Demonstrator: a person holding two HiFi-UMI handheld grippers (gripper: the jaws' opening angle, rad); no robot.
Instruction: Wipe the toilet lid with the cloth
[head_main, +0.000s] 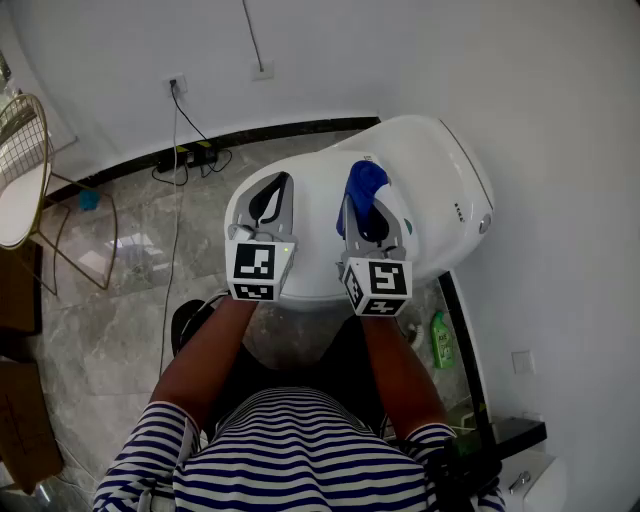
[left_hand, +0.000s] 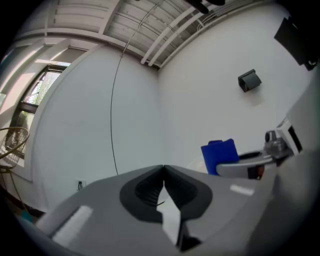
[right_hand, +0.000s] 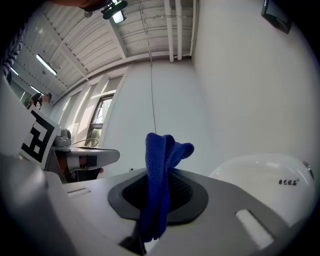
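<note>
Head view: left gripper hung over the left part of the toilet lid. Right gripper hung over its middle, with a blue cloth bunched at the tips, above the lid. A green bottle stood on the floor to the right of the lid.
Left gripper view: jaws were pressed together with nothing between them.
Right gripper view: jaws pinched the cloth, whose folds stood up past them. The lid lay at the lower right.
</note>
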